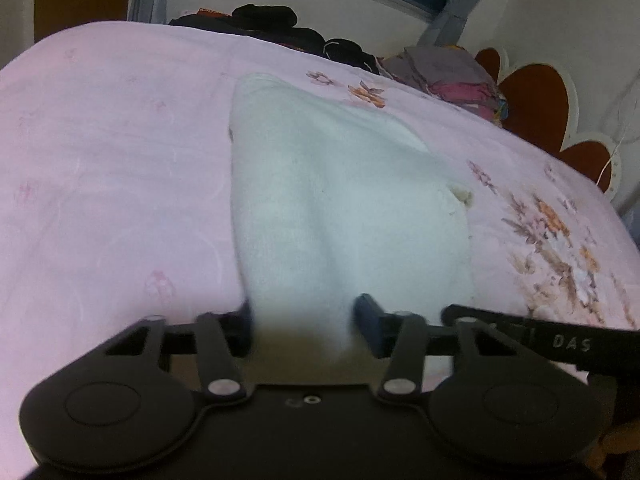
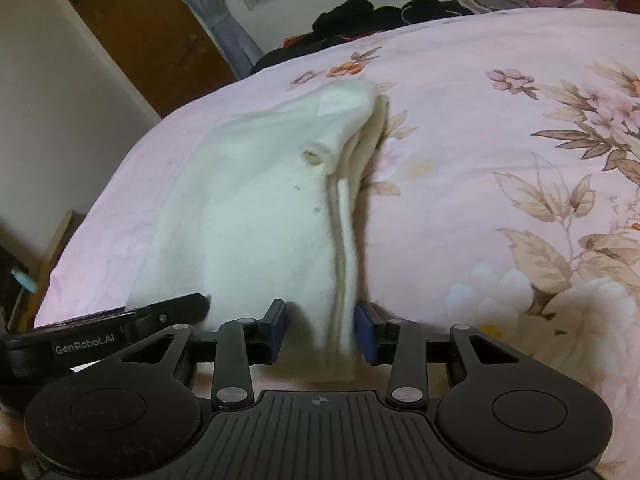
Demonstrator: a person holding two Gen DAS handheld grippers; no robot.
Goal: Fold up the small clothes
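A small white garment (image 1: 340, 200) lies folded on the pink floral bedsheet (image 1: 100, 160), stretching away from both grippers. My left gripper (image 1: 304, 326) is shut on its near edge, the cloth bunched between the blue pads. My right gripper (image 2: 320, 330) is shut on the same garment (image 2: 260, 216) at its near right corner, where several folded layers show along the right edge. The other gripper's body shows at the right of the left wrist view (image 1: 540, 340) and at the left of the right wrist view (image 2: 100, 340). The garment's near hem is hidden behind the gripper bodies.
Dark clothes (image 1: 272, 20) lie piled along the bed's far edge, beside a grey and pink pile (image 1: 452, 72). A red and white headboard (image 1: 552, 120) stands at the right. A brown wardrobe (image 2: 152, 40) and a window with curtains lie beyond the bed.
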